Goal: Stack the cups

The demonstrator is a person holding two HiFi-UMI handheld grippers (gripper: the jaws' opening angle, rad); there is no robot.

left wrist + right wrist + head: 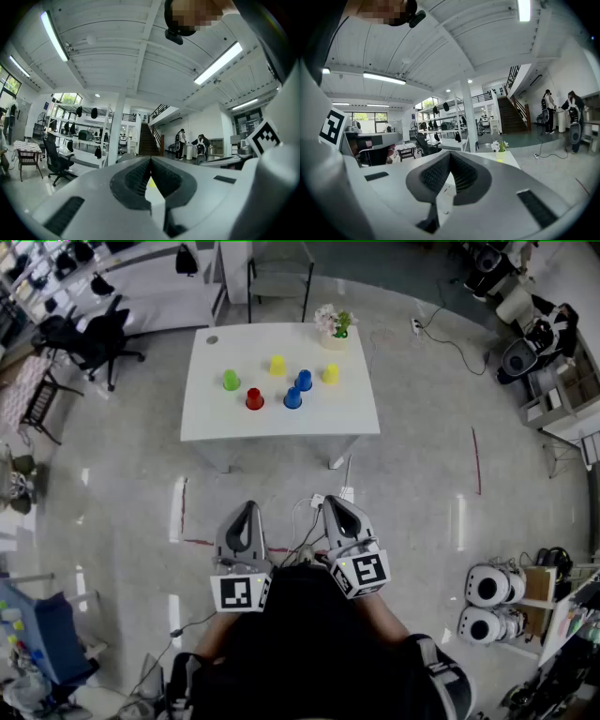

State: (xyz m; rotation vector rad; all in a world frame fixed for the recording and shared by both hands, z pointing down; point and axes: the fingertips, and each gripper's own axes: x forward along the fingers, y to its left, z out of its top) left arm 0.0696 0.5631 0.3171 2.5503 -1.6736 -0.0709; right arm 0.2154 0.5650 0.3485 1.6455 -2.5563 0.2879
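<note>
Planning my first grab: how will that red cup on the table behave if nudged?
The red cup looks small and plastic, so probably light and stiff. On the smooth white table it would likely slide, or tip if pushed high.

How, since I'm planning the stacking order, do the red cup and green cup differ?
Colour: the red cup is red, the green cup green. Place: the red cup stands nearer the front edge of the table; the green cup sits farther back and leftmost. Both look similar in size, standing apart, unstacked, on that white table.

white table (281,423) | flower pot (333,326) at its far edge | black office chair (94,338) left
</note>
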